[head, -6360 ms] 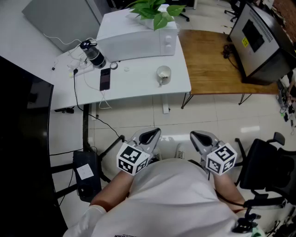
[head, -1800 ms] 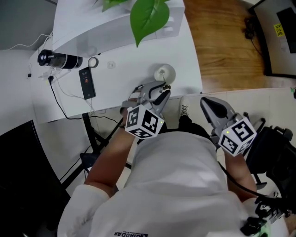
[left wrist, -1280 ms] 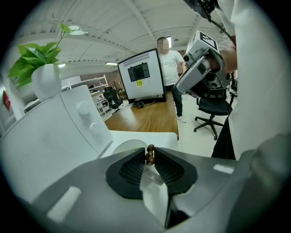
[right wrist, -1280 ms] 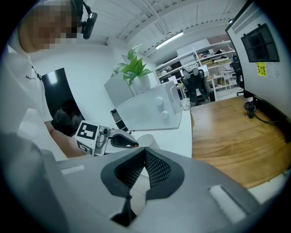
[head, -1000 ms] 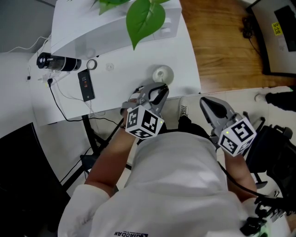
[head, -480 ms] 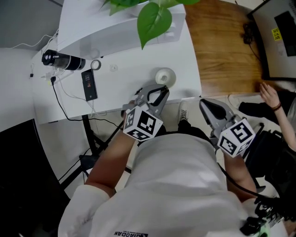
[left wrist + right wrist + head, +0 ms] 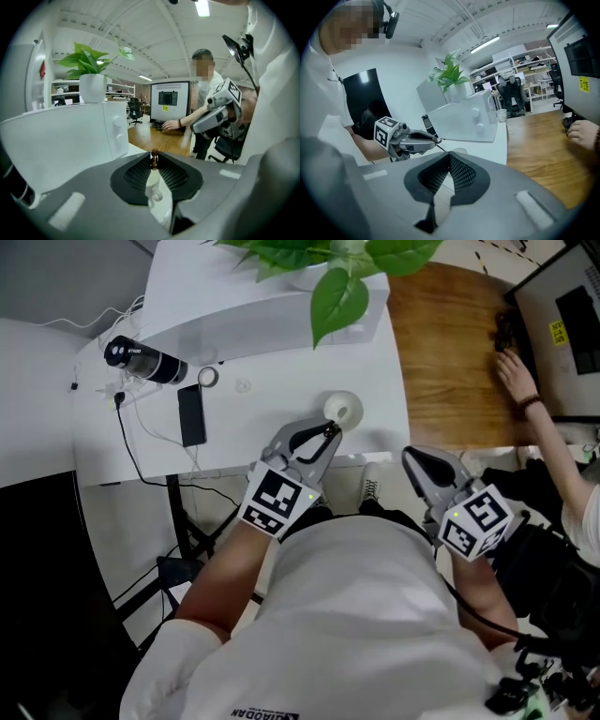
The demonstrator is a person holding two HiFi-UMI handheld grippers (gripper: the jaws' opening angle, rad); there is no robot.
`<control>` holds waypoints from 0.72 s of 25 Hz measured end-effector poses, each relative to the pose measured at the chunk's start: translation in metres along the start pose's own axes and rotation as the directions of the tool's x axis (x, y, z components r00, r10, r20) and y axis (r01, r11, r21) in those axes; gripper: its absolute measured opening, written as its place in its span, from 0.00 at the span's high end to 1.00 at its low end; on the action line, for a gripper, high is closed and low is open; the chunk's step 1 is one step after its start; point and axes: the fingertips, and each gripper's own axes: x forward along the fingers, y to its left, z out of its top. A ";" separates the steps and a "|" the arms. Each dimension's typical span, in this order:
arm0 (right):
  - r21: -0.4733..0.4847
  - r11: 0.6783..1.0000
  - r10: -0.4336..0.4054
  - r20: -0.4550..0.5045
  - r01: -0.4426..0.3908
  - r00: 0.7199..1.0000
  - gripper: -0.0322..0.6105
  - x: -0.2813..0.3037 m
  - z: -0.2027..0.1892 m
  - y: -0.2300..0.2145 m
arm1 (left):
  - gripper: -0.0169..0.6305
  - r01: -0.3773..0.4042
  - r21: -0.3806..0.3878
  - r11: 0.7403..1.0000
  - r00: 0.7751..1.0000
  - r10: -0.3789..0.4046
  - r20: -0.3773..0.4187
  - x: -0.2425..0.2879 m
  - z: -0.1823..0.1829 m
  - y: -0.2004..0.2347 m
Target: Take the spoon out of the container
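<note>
We count two grippers, one spoon, one cup, one phone (image 7: pixel 192 415), one bottle (image 7: pixel 145 360) and one plant (image 7: pixel 339 292). The left gripper (image 7: pixel 323 431), whose jaws have just been closing, is clamped on the spoon (image 7: pixel 154 157) near its brown-tipped end, just beside the cup (image 7: pixel 343 410) on the white table (image 7: pixel 253 432). The right gripper (image 7: pixel 413 457) has its jaws together on nothing. The left gripper's jaws hide the spoon's bowl, so we cannot tell whether it clears the cup. Another person's hand (image 7: pixel 514 371) reaches over the wooden desk (image 7: pixel 441 352).
</note>
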 end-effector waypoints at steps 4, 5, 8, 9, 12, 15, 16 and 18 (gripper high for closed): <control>-0.018 1.000 0.014 0.006 -0.014 1.000 0.94 0.005 0.007 0.005 | 0.89 -0.004 -0.136 0.991 0.997 0.014 0.071 -0.018 0.009 0.009; -0.021 1.000 0.018 0.009 -0.017 1.000 0.94 0.007 0.008 0.007 | 0.89 -0.004 -0.159 0.987 0.996 0.017 0.082 -0.022 0.010 0.011; -0.028 0.999 0.019 0.018 -0.019 1.000 0.94 0.010 0.013 0.014 | 0.89 0.006 -0.211 0.977 0.993 0.019 0.114 -0.037 0.011 0.013; -0.030 0.999 0.018 0.023 -0.017 1.000 0.94 0.011 0.014 0.017 | 0.89 0.010 -0.224 0.974 0.992 0.018 0.125 -0.042 0.012 0.013; -0.038 0.999 0.008 0.040 -0.006 0.999 0.94 0.014 0.019 0.026 | 0.89 0.028 -0.247 0.969 0.987 0.012 0.157 -0.058 0.015 0.013; -0.039 0.999 -0.007 0.060 0.009 0.998 0.94 0.016 0.021 0.039 | 0.89 0.050 -0.243 0.969 0.983 -0.005 0.183 -0.072 0.017 0.011; -0.038 0.999 -0.013 0.067 0.016 0.998 0.94 0.016 0.020 0.044 | 0.89 0.058 -0.239 0.969 0.982 -0.013 0.189 -0.076 0.017 0.009; -0.034 0.999 -0.030 0.082 0.033 0.996 0.94 0.016 0.018 0.052 | 0.89 0.074 -0.226 0.971 0.979 -0.028 0.200 -0.084 0.017 0.007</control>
